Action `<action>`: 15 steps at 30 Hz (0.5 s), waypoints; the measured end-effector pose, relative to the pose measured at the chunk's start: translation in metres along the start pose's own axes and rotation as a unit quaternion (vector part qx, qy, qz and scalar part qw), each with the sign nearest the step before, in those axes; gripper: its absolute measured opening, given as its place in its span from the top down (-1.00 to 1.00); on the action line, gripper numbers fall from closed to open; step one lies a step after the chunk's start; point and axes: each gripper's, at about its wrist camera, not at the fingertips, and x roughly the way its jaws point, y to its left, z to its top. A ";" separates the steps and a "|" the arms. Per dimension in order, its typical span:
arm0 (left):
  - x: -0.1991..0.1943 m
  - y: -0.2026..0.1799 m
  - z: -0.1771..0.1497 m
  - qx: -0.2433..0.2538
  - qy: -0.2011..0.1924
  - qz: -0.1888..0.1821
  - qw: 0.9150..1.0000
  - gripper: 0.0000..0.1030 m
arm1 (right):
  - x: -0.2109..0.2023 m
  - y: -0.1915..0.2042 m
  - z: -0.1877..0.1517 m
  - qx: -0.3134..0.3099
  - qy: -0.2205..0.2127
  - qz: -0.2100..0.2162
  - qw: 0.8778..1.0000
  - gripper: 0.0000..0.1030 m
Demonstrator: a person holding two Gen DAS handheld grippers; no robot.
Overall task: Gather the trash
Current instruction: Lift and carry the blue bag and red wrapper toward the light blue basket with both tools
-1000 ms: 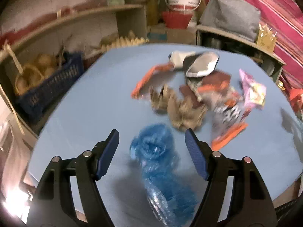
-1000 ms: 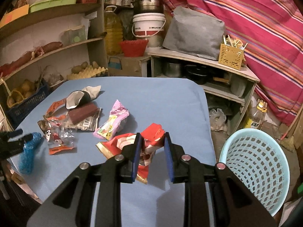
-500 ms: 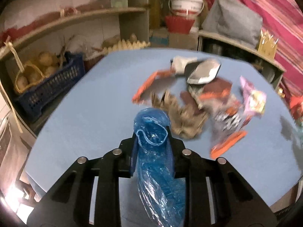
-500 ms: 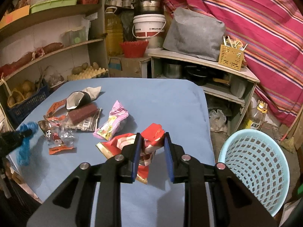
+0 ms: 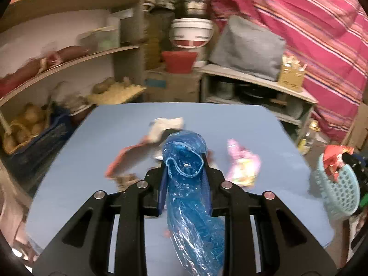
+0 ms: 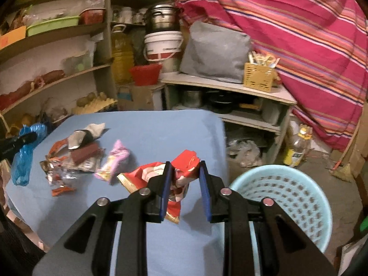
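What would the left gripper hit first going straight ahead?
The left gripper, shut on a blue plastic bag, would probably meet the white crumpled wrapper on the blue table; depth is unclear.

Home pantry — shelves [image 6: 57,34] of potatoes [image 6: 90,97], pots [image 6: 162,19].

Left gripper [image 5: 184,174] and right gripper [image 6: 185,179], matte black angular linkage arms, silver round screws (four each), blue finger pads [image 6: 166,191]

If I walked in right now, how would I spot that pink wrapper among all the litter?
Find the blue table. Beside the litter heap's right edge, left of the red packet in the right hand-held gripper, lies the pink wrapper: the only pink piece, with a yellow end.
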 end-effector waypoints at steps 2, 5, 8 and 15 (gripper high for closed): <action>0.001 -0.025 0.005 0.009 -0.002 -0.020 1.000 0.53 | -0.005 -0.019 0.000 0.004 0.000 -0.013 1.000 0.53; 0.003 -0.065 0.010 0.025 -0.006 -0.055 0.998 0.53 | -0.014 -0.053 -0.002 0.014 0.005 -0.040 0.999 0.53; 0.007 -0.105 0.012 0.043 -0.005 -0.088 0.995 0.53 | -0.022 -0.085 -0.005 0.024 0.009 -0.066 0.998 0.53; 0.019 -0.204 0.005 0.094 -0.002 -0.165 0.982 0.53 | -0.032 -0.143 -0.014 0.034 0.022 -0.114 0.993 0.53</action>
